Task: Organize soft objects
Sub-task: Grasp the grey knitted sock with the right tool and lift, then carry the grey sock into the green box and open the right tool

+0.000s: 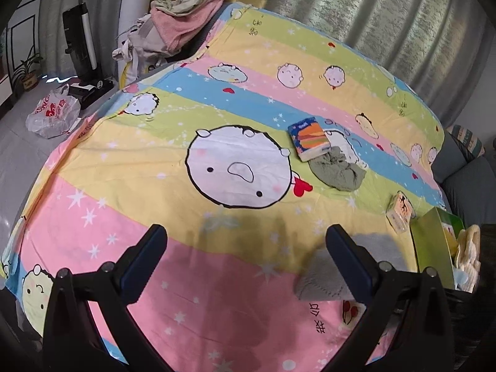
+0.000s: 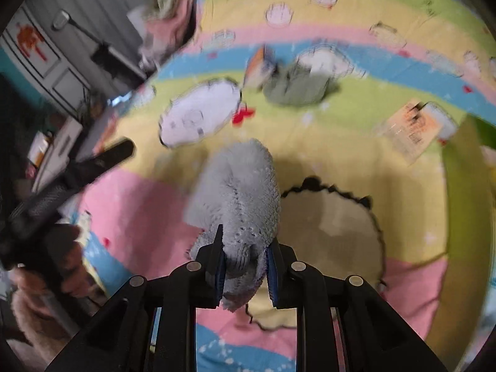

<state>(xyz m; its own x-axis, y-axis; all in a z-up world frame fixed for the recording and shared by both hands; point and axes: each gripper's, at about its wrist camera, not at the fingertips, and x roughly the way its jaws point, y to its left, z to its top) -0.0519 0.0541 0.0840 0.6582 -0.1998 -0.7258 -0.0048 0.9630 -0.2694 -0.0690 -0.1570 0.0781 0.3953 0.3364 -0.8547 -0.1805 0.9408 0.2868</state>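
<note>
- Gripped between the closed pads of the right claw (image 2: 243,268) is a grey fluffy cloth (image 2: 238,192), bunched up and lifted above the pink and yellow stripes of the bed sheet (image 2: 403,192).
- Left claw (image 1: 246,248) hangs wide open over the pink stripe, holding nothing; the grey cloth shows just beside its right finger (image 1: 348,257).
- Farther out on the sheet lies a crumpled green cloth (image 1: 338,170), touching a blue tissue pack (image 1: 310,138).
- Nearer the right edge sits a small pale tissue pack (image 1: 400,212), next to a green box (image 1: 434,245) with what seems to be a cream cloth (image 1: 468,254) in it; the view is cramped there.
- Beyond the bed's far corner, a pink towel (image 1: 186,28) tops a heap of clothes.
</note>
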